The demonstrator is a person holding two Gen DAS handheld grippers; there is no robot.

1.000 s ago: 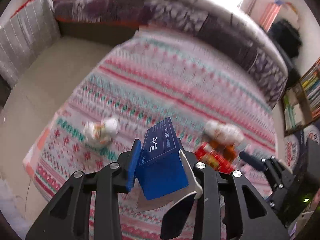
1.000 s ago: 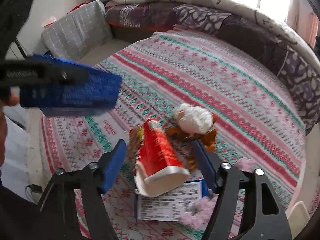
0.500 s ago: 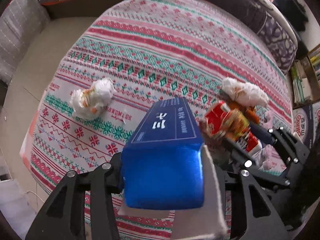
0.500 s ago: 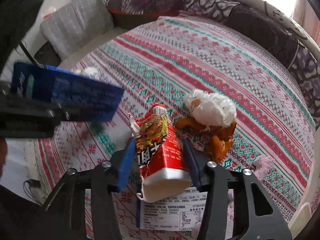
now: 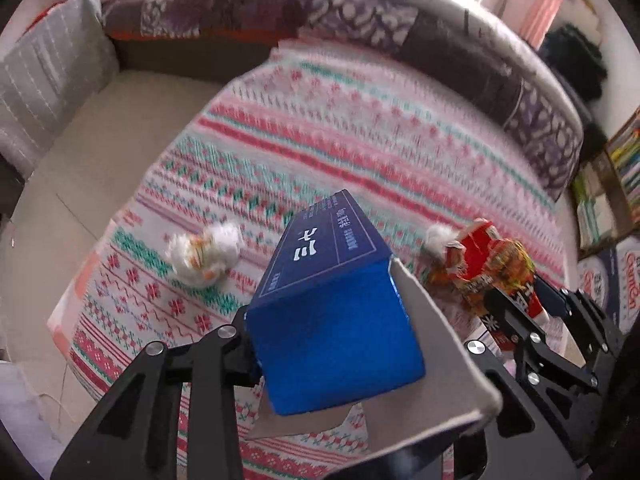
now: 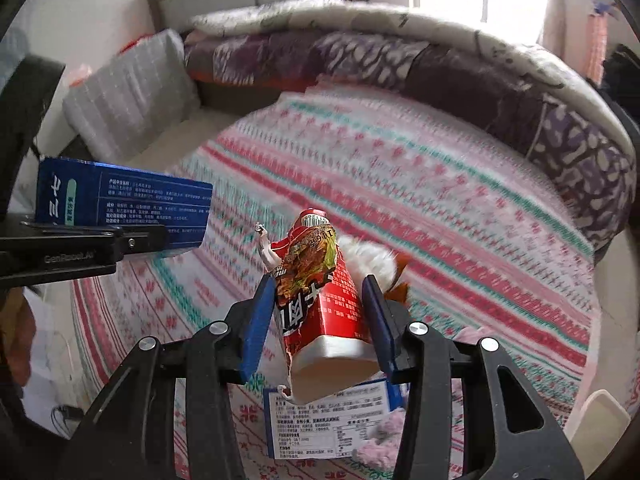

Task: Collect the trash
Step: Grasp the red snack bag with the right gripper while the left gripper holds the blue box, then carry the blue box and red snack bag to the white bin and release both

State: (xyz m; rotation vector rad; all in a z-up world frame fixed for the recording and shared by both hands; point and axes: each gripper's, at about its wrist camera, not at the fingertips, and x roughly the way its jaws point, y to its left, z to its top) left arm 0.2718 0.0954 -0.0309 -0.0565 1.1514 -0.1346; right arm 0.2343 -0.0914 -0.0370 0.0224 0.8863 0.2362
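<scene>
i see a blue box point(image 5: 332, 312), red carton point(image 6: 320, 292), pink-red-teal patterned blanket point(image 5: 360, 152), purple floral quilt point(image 6: 360, 60), grey striped pillow point(image 5: 44, 84)

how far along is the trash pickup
Nothing visibly binned yet; no bin in view. In hand: the left gripper clamps the blue box, the right gripper the red noodle cup. Still on the rug: white tissue wad, orange-and-white scraps, labelled packet.

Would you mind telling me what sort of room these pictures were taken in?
Most likely a bedroom or a living room at home: a patterned knitted blanket spread over a wide bed or sofa, a grey cushion and a purple quilt along the far edge, and bookshelves at the side.
</scene>
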